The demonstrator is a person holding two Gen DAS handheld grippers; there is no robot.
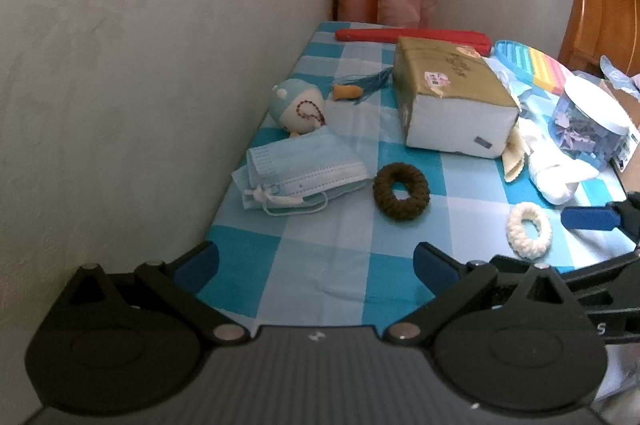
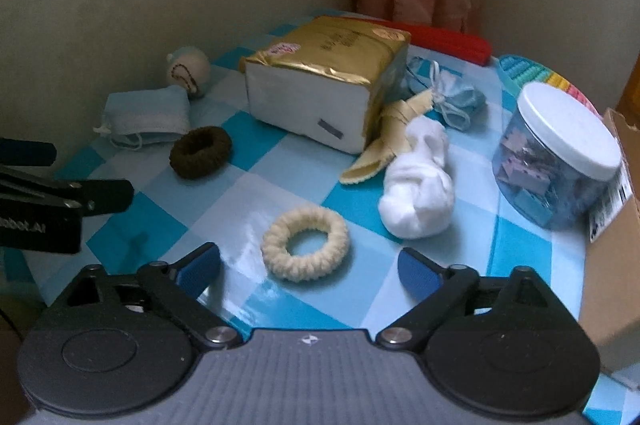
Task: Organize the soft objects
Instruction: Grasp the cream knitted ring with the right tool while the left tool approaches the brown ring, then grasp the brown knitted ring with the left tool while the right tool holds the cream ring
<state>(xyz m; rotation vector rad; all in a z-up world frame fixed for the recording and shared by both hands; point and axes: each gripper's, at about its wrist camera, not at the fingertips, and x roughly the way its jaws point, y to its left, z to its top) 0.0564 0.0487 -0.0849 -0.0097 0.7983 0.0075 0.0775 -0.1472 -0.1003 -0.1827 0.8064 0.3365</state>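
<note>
The right gripper (image 2: 309, 268) stands wide open over the checked tablecloth (image 2: 256, 193), holding nothing; the cream hair tie (image 2: 305, 243) lies flat on the cloth between and just ahead of its blue pads, touching neither. The left gripper (image 1: 316, 265) is also spread wide and empty, with bare cloth between its pads. Ahead of it lie the brown hair tie (image 1: 401, 191) and the folded face masks (image 1: 298, 171). Farther back sits the gold-wrapped tissue pack (image 2: 320, 81), with a rolled white sock (image 2: 418, 181) to its right.
</note>
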